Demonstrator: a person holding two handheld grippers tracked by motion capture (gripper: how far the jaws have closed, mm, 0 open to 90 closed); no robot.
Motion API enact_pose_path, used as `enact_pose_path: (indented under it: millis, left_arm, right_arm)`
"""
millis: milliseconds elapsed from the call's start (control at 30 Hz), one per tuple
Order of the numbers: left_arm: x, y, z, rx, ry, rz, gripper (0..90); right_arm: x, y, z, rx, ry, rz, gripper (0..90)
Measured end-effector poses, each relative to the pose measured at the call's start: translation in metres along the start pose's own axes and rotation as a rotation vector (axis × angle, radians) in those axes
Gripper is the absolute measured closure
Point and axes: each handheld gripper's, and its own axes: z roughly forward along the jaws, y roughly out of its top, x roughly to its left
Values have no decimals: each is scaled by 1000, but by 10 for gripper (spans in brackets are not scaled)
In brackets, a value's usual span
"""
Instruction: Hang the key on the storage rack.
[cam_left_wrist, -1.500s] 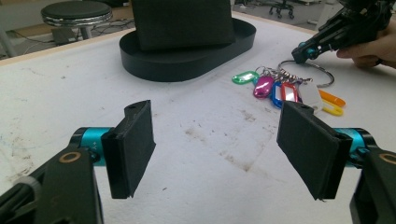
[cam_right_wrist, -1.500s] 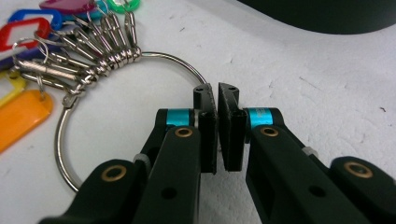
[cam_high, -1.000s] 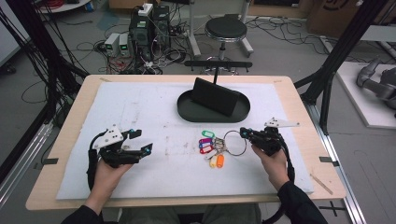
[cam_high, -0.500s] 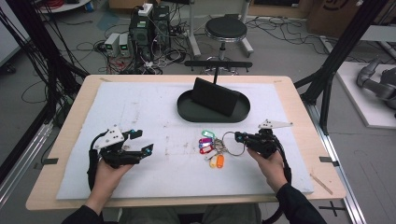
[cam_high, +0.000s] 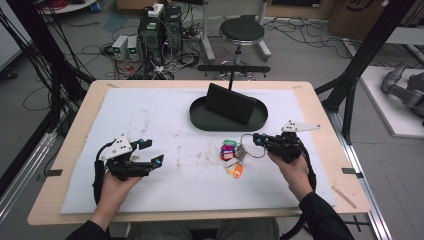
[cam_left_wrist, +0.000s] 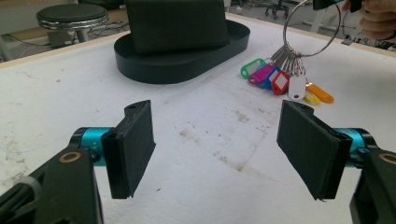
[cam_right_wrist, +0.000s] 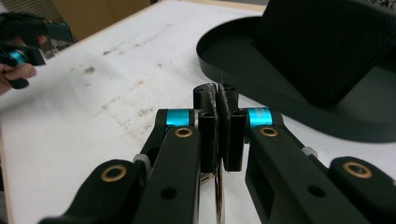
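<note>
High view: the right gripper (cam_high: 259, 140) has slid left to the key ring (cam_high: 248, 145), mid-frame right of centre, so a lift seems near. Left gripper view: the left gripper (cam_left_wrist: 215, 140) gapes wide, empty. Right gripper view: jaws pinched on the ring, below the black tray (cam_right_wrist: 299, 112).

The worktop (cam_high: 320, 120) is a pale wooden board, almost wholly covered by a white mat (cam_high: 165, 120) with brown smudges at its middle. On the mat, ahead of both tools, lies a black oval tray (cam_high: 200, 117) bearing a tilted black block (cam_high: 231, 104). A bunch of coloured key tags (cam_high: 230, 155) rests on the mat just beside the right tool (cam_high: 256, 138), well apart from the left tool (cam_high: 152, 152).
</note>
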Motion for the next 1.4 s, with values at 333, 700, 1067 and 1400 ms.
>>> enact_pose_path:
  millis: [333, 700, 1067, 1400]
  left_arm:
    - [-1, 0, -1, -5, -5, 6, 273]
    - [-1, 0, 0, -2, -8, 8, 273]
    - [-1, 0, 0, -2, -7, 7, 273]
    - [-1, 0, 0, 1, -9, 4, 273]
  right_arm:
    - [-3, 22, -8, -30, 53, -40, 879]
    - [-5, 46, -18, -64, 81, -74, 879]
    - [-12, 62, -28, -99, 86, -84, 879]
    - [-18, 81, -38, -126, 61, -114, 879]
